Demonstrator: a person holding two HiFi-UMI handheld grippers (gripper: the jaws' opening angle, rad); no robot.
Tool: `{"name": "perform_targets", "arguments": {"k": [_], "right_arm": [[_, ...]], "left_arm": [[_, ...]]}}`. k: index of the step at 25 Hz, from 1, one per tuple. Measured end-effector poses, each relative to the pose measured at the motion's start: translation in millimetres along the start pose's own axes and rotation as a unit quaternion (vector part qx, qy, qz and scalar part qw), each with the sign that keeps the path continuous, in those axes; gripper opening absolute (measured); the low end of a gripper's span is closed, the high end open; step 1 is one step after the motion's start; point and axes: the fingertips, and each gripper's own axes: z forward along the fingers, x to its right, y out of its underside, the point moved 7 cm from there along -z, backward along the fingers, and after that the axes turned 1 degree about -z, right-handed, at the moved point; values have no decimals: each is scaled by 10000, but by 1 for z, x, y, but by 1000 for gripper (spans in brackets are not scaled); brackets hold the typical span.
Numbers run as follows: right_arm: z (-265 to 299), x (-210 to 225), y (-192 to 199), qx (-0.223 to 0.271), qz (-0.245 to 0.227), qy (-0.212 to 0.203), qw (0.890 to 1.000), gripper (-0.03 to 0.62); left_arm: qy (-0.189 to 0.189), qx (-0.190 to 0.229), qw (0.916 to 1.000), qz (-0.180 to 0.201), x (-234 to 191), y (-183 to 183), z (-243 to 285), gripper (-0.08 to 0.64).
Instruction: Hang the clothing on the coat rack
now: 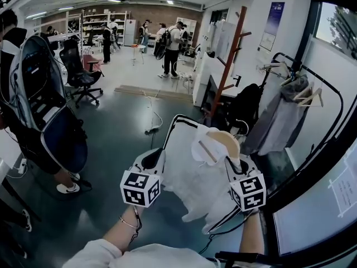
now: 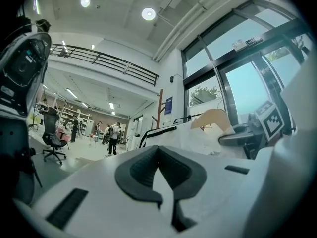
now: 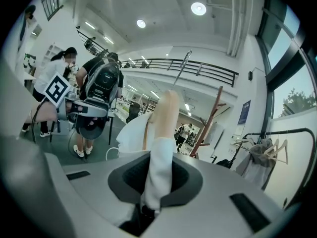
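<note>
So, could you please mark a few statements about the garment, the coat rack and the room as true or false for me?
1. The right gripper is clamped on the white garment, just below the wooden hanger. True.
2. The white garment already hangs on the brown coat rack. False: it is held up in front of the person, and the rack stands apart beyond it.
3. The black clothes rail at the right is bare. False: a grey garment and some hangers hang on it.
4. A black office chair stands on the floor at the left. True.
</note>
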Motion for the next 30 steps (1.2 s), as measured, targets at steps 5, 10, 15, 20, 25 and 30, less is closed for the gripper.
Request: {"name": "perform_targets", "arguments": {"k": [5, 10, 15, 20, 25, 30], "right_arm": [[27, 19, 3, -11, -27, -76, 10000, 46], [44, 35, 10, 26, 36, -170, 9998, 46], [62, 43, 17, 49, 203, -333, 9992, 46], [80, 44, 25, 45, 248, -478, 9985, 46], [98, 45, 33, -85, 258, -555, 9981, 46], [115, 57, 30, -146, 176, -563, 9982, 46]], "left_arm": [[31, 5, 10000, -8, -5, 4, 34, 8], [-8, -15, 10000, 6, -8, 8, 55, 8], [-121, -131, 9998, 37, -16, 15, 64, 8], [-226, -259, 9994, 59, -25, 22, 73, 8], [-193, -329, 9993, 48, -29, 28, 87, 8], [-76, -262, 9996, -68, -38, 32, 118, 8]]}}
